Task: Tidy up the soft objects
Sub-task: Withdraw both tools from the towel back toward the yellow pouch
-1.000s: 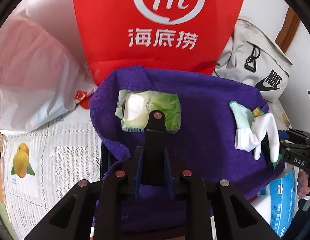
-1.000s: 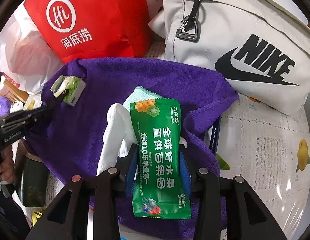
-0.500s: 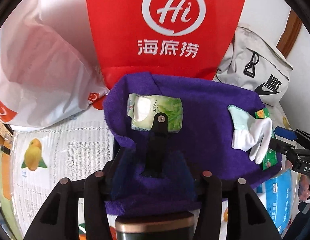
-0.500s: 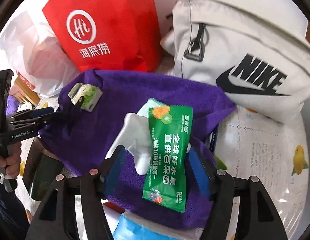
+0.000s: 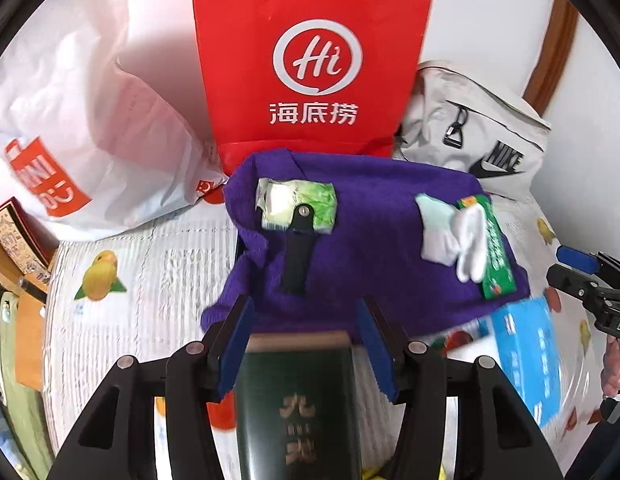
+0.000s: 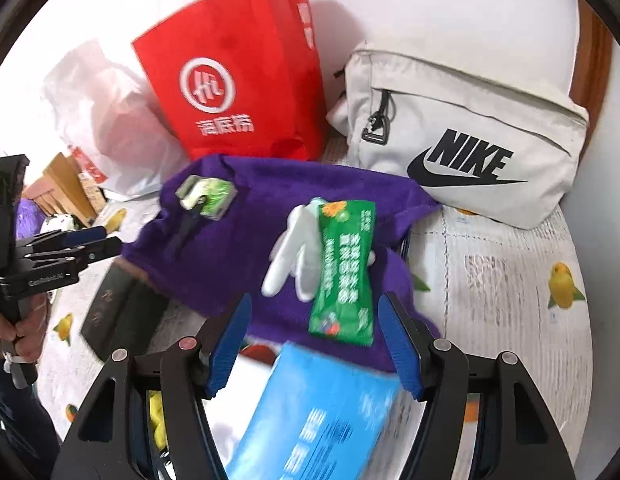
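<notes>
Both grippers [image 5: 301, 344] [image 6: 314, 344] spread, empty; tissue pack [image 5: 295, 210], glove [image 6: 289, 252], sachet [image 6: 344, 268] on purple towel [image 5: 370, 248].

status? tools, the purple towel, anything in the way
Left tool opening, right tool open, both empty. Towel draped flat, tissue pack, glove, green sachet resting on top. Dark box, blue box poke out beneath.

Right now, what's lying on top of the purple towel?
On the purple towel lie a green tissue pack, a white glove and a green snack packet resting partly over the glove. What the towel covers underneath is hidden.
</notes>
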`<control>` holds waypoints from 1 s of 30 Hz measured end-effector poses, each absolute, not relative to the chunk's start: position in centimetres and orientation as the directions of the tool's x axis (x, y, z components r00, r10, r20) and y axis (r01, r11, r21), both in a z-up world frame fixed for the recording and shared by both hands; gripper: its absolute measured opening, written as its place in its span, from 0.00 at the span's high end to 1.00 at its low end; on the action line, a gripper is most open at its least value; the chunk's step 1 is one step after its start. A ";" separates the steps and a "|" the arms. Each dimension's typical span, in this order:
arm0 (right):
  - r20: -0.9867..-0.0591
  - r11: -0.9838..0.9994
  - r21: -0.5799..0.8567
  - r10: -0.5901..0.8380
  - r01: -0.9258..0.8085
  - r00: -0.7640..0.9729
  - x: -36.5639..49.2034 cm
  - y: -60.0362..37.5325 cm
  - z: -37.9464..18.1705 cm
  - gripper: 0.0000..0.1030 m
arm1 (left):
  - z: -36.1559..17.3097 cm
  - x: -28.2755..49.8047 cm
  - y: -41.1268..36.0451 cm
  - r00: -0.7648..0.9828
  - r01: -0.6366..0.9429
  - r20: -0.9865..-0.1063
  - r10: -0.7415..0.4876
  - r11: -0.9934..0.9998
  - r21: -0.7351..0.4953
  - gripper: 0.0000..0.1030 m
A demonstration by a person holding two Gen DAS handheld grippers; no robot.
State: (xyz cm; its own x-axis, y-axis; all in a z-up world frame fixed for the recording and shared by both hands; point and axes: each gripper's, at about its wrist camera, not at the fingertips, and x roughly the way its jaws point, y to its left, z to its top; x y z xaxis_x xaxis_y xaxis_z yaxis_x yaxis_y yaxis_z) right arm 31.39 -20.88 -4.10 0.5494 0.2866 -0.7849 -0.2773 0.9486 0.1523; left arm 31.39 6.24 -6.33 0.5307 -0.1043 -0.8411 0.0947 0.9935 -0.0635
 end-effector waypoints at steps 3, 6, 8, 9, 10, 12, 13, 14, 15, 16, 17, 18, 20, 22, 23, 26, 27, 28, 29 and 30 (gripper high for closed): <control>-0.772 0.942 0.156 0.304 -0.298 0.558 28.8 -20.3 -3.8 0.36 | -5.8 29.6 6.0 0.538 0.102 -0.838 -0.095 0.994 -0.047 0.46; -0.771 0.934 0.148 0.314 -0.324 0.554 26.4 -19.6 -4.0 0.37 | -5.6 27.4 6.0 0.540 0.109 -0.836 -0.099 0.993 -0.047 0.46; -0.774 0.929 0.135 0.315 -0.343 0.550 24.9 -19.1 -4.5 0.36 | -5.7 26.1 5.9 0.538 0.111 -0.837 -0.100 0.993 -0.047 0.46; -0.777 0.927 0.130 0.315 -0.352 0.544 24.3 -18.8 -4.8 0.37 | -5.8 25.4 5.8 0.537 0.112 -0.837 -0.101 0.993 -0.048 0.46; -0.780 0.925 0.126 0.315 -0.358 0.541 23.7 -18.6 -5.0 0.37 | -5.9 24.6 5.8 0.534 0.117 -0.839 -0.105 0.992 -0.050 0.46; -0.778 0.922 0.117 0.316 -0.370 0.543 22.3 -18.3 -5.2 0.37 | -6.2 23.3 5.7 0.527 0.128 -0.842 -0.113 0.990 -0.053 0.45; -0.778 0.922 0.115 0.316 -0.371 0.543 21.7 -18.2 -5.3 0.37 | -6.5 22.5 5.7 0.523 0.126 -0.845 -0.110 0.991 -0.051 0.45; -0.780 0.922 0.119 0.316 -0.369 0.540 21.2 -18.2 -5.5 0.37 | -6.8 21.9 5.8 0.517 0.121 -0.849 -0.109 0.991 -0.053 0.44; -0.781 0.922 0.128 0.320 -0.364 0.536 20.6 -18.3 -5.6 0.37 | -7.0 21.5 5.9 0.512 0.118 -0.852 -0.110 0.991 -0.057 0.44; -0.779 0.922 0.140 0.328 -0.361 0.535 20.1 -18.4 -5.7 0.37 | -7.3 21.0 5.9 0.505 0.116 -0.855 -0.116 0.991 -0.065 0.44; -0.777 0.921 0.151 0.335 -0.360 0.533 19.6 -18.5 -5.8 0.37 | -7.8 20.4 6.0 0.497 0.114 -0.859 -0.124 0.991 -0.077 0.44; -0.776 0.920 0.158 0.340 -0.359 0.531 19.2 -18.5 -5.9 0.37 | -8.2 19.9 6.0 0.491 0.111 -0.862 -0.130 0.990 -0.086 0.44; -0.775 0.918 0.163 0.346 -0.361 0.529 18.3 -18.5 -6.0 0.37 | -9.0 19.2 5.8 0.474 0.111 -0.870 -0.137 0.989 -0.095 0.43; -0.776 0.916 0.161 0.348 -0.368 0.525 17.3 -18.3 -6.3 0.37 | -10.1 18.4 5.6 0.456 0.106 -0.879 -0.137 0.989 -0.099 0.43; -0.777 0.914 0.164 0.352 -0.372 0.522 16.8 -18.3 -6.4 0.37 | -10.6 18.1 5.5 0.449 0.104 -0.883 -0.139 0.989 -0.103 0.42; -0.776 0.909 0.184 0.368 -0.374 0.513 15.6 -18.3 -6.8 0.36 | -11.8 17.2 5.3 0.427 0.096 -0.892 -0.149 0.988 -0.119 0.42; -0.771 0.900 0.201 0.388 -0.386 0.505 15.1 -18.1 -6.9 0.37 | -11.9 17.0 5.2 0.426 0.098 -0.892 -0.151 0.988 -0.120 0.42; -0.765 0.887 0.221 0.415 -0.405 0.492 14.7 -17.8 -7.1 0.37 | -12.0 16.8 5.1 0.425 0.100 -0.893 -0.151 0.988 -0.119 0.42; -0.764 0.879 0.230 0.428 -0.417 0.483 14.4 -17.5 -7.3 0.37 | -12.2 16.7 5.0 0.421 0.096 -0.896 -0.143 0.989 -0.113 0.42; -0.765 0.870 0.230 0.439 -0.436 0.472 14.0 -16.9 -7.6 0.37 | -12.3 16.7 5.0 0.420 0.091 -0.898 -0.134 0.990 -0.105 0.42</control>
